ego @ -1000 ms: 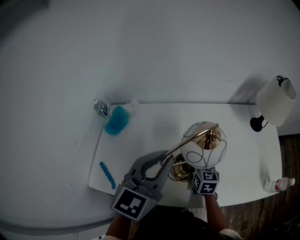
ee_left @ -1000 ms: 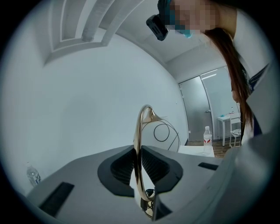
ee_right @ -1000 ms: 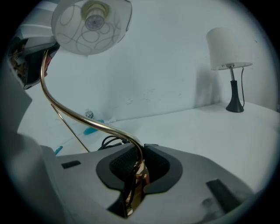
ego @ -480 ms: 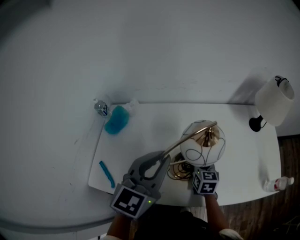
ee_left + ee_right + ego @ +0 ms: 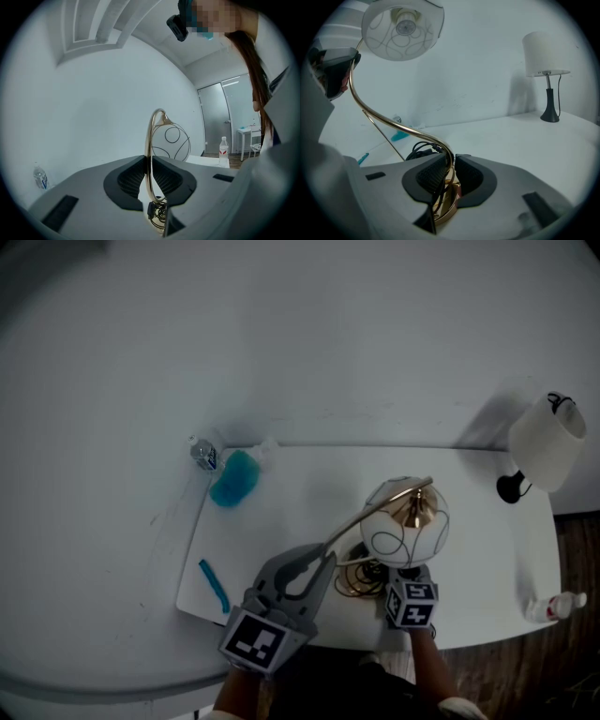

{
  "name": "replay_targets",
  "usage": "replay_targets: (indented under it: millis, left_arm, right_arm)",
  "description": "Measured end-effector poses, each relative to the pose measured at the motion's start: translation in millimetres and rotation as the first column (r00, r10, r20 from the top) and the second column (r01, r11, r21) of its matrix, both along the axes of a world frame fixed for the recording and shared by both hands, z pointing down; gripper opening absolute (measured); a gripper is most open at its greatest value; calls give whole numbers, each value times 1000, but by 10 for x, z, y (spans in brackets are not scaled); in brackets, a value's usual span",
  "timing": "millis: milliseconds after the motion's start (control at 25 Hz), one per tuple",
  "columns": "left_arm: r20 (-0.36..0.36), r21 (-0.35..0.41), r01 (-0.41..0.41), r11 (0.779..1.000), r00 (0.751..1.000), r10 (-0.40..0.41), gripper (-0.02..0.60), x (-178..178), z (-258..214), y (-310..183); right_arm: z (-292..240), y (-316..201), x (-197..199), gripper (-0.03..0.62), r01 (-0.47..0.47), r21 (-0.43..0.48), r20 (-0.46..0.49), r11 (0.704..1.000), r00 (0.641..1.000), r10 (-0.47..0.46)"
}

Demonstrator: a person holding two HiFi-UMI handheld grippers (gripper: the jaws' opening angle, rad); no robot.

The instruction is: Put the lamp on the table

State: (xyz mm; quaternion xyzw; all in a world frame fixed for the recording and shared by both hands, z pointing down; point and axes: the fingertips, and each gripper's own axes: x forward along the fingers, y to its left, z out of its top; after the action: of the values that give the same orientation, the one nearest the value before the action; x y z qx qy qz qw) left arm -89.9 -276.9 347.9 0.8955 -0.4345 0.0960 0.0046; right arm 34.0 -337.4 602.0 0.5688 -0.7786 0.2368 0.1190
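Note:
The lamp has a curved gold stem (image 5: 361,523), a white globe shade (image 5: 405,521) with black line pattern, and a gold base (image 5: 359,579) with a coiled black cord, over the white table (image 5: 300,493) near its front edge. My left gripper (image 5: 325,551) is shut on the stem (image 5: 149,154), partway up, with the globe (image 5: 172,141) beyond the jaws. My right gripper (image 5: 401,576) is shut on the stem's low end (image 5: 449,161), just above the base (image 5: 447,206). The shade (image 5: 403,28) hangs overhead in the right gripper view. Whether the base touches the table is unclear.
A second lamp with a white shade (image 5: 548,442) stands at the table's back right corner. A blue bottle (image 5: 234,479) and a small water bottle (image 5: 202,454) lie at the back left. A blue stick (image 5: 215,589) lies front left. A bottle (image 5: 555,607) sits front right.
The lamp and both grippers have shifted very slightly away from me and to the left. Both grips hold as before.

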Motion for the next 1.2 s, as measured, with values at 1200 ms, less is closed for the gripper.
replay_targets:
  millis: [1200]
  left_arm:
    - [-22, 5, 39, 999, 999, -38, 57, -127, 5, 251]
  right_arm:
    - [-204, 269, 63, 69, 9, 36, -22, 999, 1000, -8]
